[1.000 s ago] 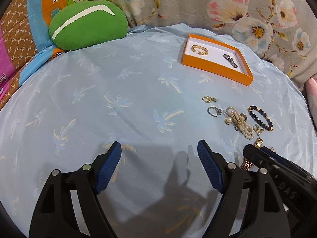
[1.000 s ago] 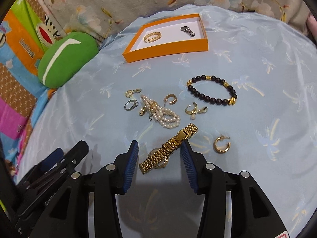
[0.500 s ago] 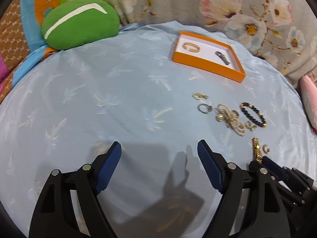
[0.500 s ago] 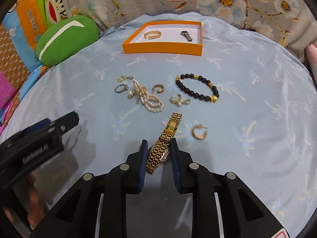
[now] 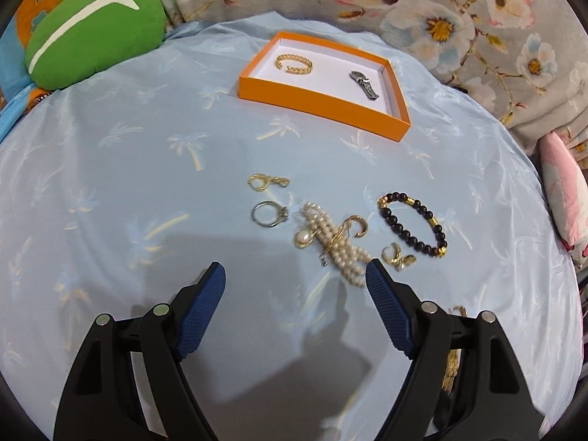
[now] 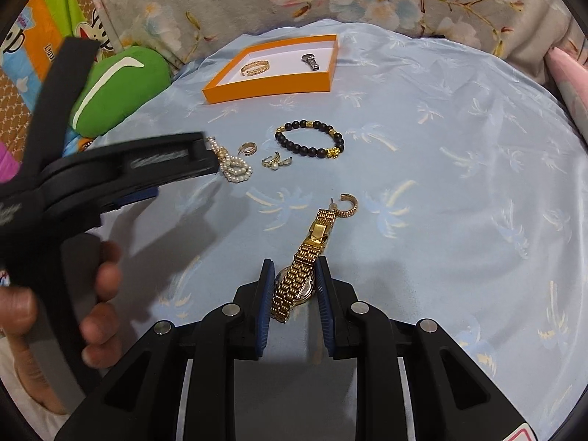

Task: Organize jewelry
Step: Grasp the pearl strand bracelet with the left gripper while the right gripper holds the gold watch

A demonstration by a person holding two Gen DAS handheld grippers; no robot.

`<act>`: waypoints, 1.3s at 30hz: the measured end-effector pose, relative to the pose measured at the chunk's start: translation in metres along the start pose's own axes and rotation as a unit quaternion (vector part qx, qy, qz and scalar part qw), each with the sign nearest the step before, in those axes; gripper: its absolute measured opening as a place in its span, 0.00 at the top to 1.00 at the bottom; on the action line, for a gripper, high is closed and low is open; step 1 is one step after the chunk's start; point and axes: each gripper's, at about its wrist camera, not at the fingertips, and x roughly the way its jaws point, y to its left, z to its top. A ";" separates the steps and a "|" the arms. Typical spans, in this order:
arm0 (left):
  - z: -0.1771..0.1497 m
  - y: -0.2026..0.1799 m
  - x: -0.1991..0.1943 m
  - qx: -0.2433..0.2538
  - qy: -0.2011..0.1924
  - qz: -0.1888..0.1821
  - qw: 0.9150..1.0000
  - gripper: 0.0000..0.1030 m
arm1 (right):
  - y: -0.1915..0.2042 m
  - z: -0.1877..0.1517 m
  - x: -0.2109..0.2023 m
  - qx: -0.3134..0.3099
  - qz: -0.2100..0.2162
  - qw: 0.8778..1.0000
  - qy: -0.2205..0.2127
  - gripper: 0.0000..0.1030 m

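Note:
My right gripper point(image 6: 294, 273) is shut on the gold watch point(image 6: 299, 275), whose band hangs forward over the blue cloth. Just past the band's end lies a gold hoop earring point(image 6: 347, 207). My left gripper point(image 5: 294, 272) is open and holds nothing. Its right fingertip is beside the pearl strand point(image 5: 340, 248). Around the strand lie a silver ring point(image 5: 268, 214), gold earrings point(image 5: 264, 182) and a black bead bracelet point(image 5: 411, 224). The orange tray point(image 5: 319, 99) at the back holds a gold bangle point(image 5: 294, 63) and a silver watch point(image 5: 364, 84).
A green cushion point(image 5: 92, 33) sits at the back left. Floral fabric point(image 5: 441, 18) rises behind the tray, and a pink pillow point(image 5: 562, 191) lies at the right edge. In the right wrist view a hand point(image 6: 99, 283) holding the left tool fills the left side.
My right jaws closed on the gold watch and lifted it off the cloth. My left gripper swung right, from bare cloth to the jewelry pile, still open.

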 end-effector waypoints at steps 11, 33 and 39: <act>0.009 -0.013 0.014 0.023 -0.017 0.067 0.997 0.32 | -0.001 0.000 0.001 0.004 0.005 1.000 -0.001 0.79; -0.005 0.008 -0.005 0.034 -0.022 0.030 0.999 0.53 | -0.002 0.001 0.001 0.004 0.006 1.000 -0.002 0.79; -0.008 0.002 -0.007 0.047 -0.022 0.009 0.999 0.85 | -0.002 0.001 0.000 0.009 0.010 1.000 -0.006 0.80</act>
